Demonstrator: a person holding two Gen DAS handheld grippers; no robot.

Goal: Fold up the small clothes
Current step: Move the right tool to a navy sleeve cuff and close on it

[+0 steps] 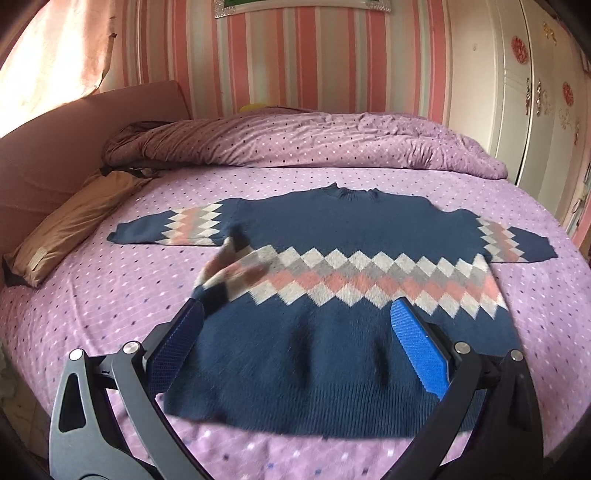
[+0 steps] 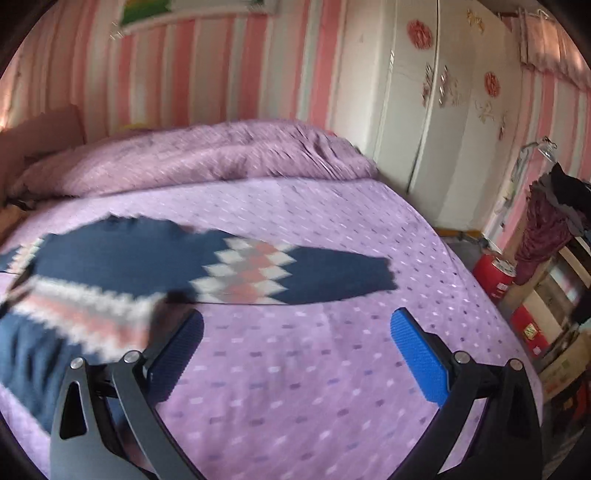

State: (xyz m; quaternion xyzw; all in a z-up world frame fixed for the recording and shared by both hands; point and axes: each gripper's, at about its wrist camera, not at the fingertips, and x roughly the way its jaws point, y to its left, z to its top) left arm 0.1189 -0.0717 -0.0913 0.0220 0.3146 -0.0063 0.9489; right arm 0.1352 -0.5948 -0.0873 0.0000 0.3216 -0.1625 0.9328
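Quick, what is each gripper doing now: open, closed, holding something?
Left gripper: open, holding nothing, above the sweater.
Right gripper: open, holding nothing, above the bedsheet.

Sweater's left side cut off by our right wrist view's edge, its diamond band smeared by motion blur, a blurred lifted corner in our left wrist view, perhaps a folded hem, framed picture cropped at the top, dark clothes on a rack too blurred to identify

A home bedroom: a bed with a dotted purple sheet, a bunched duvet and a pillow, pink striped wallpaper, and a white wardrobe with flower decorations.
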